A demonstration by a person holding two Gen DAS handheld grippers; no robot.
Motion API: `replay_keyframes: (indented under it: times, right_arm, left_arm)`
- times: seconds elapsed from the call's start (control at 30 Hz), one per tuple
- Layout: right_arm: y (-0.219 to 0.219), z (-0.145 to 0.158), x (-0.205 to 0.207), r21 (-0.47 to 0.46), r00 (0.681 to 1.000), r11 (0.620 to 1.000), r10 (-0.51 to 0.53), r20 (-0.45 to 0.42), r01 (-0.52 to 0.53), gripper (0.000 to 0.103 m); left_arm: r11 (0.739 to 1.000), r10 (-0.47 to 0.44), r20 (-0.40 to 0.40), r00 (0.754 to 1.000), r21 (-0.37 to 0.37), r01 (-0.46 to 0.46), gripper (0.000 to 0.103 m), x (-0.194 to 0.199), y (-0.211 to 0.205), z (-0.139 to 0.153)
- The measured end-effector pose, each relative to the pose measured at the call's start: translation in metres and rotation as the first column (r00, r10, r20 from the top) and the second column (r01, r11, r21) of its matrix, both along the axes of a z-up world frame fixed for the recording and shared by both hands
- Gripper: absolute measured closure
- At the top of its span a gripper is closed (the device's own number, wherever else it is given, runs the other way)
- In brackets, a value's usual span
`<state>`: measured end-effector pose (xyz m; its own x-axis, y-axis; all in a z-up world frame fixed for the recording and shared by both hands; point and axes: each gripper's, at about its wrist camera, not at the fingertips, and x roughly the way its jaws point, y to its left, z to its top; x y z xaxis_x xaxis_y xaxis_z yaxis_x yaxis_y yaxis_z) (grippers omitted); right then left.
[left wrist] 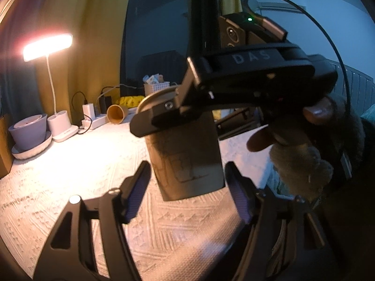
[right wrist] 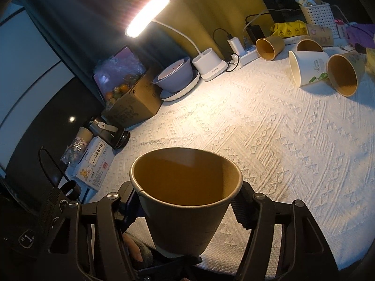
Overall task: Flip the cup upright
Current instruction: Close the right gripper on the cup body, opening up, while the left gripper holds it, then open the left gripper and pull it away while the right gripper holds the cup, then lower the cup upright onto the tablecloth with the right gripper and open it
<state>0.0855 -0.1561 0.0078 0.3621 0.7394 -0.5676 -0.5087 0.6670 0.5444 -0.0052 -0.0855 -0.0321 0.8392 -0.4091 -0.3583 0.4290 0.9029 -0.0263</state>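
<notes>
Cup: we hold a brown paper cup (right wrist: pixel 187 201) in the air above the white tablecloth (right wrist: pixel 269 140). Its open mouth points up and a little toward the lamp, so it looks almost upright.

Right gripper: our right gripper (right wrist: pixel 187 210) has its two jaws pressed on the sides of the cup, holding it. In the left view we see this gripper (left wrist: pixel 178 112) reach in from the right and pinch the cup (left wrist: pixel 187 159) near its top.

Left gripper: our left gripper (left wrist: pixel 187 192) sits just under the cup with its jaws wide apart, one on each side. They hold nothing, and we cannot tell if they touch it.

Done so far: we think the turning part is nearly done, since the mouth faces up.

Left to do: the cup is not yet on the cloth. We guess it needs to go down flat on its bottom, and then the jaws need to let go.

Other cups: more cups lie on their sides far back, a white cup (right wrist: pixel 309 70) and a brown one (right wrist: pixel 344 75) beside it.

Lamp: a white desk lamp (right wrist: pixel 147 15) shines on the table.
</notes>
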Motion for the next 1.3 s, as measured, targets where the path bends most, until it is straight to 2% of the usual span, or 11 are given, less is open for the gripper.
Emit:
replay_keyframes:
  times: [0.33,0.57,0.67,0.8,1.03,1.17,1.3]
  right_arm:
    - [-0.001,-0.002,0.007,-0.03,0.999,0.999,-0.031,0.023,0.032,0.035]
    - [0.002,0.008,0.015,-0.112,0.984,0.988,-0.09,0.154,0.108,0.035]
    - [0.01,0.013,0.016,-0.191,0.962,0.969,-0.104,0.252,0.155,0.035]
    - [0.019,0.015,0.017,-0.226,0.932,0.954,-0.111,0.346,0.198,0.035]
    - [0.029,0.006,0.018,-0.285,0.867,0.909,-0.139,0.479,0.303,0.035]
    - [0.036,-0.003,0.017,-0.305,0.841,0.889,-0.145,0.521,0.342,0.035]
    - [0.043,-0.01,0.018,-0.314,0.831,0.88,-0.146,0.537,0.358,0.035]
  left_arm:
    - [1.0,0.023,-0.027,0.999,-0.012,-0.023,0.025,0.003,0.011,-0.004]
    - [0.996,0.079,-0.083,0.993,-0.026,-0.082,0.025,0.005,0.033,-0.01]
    - [0.99,0.13,-0.089,0.987,-0.037,-0.134,0.025,0.005,0.049,-0.008]
    - [0.979,0.179,-0.086,0.98,-0.081,-0.186,0.025,0.009,0.07,-0.001]
    - [0.945,0.282,-0.087,0.955,-0.146,-0.292,0.025,0.03,0.103,0.009]
    - [0.911,0.295,-0.185,0.937,-0.243,-0.334,0.025,0.049,0.126,0.004]
    - [0.885,0.3,-0.245,0.922,-0.29,-0.365,0.025,0.057,0.139,-0.004]
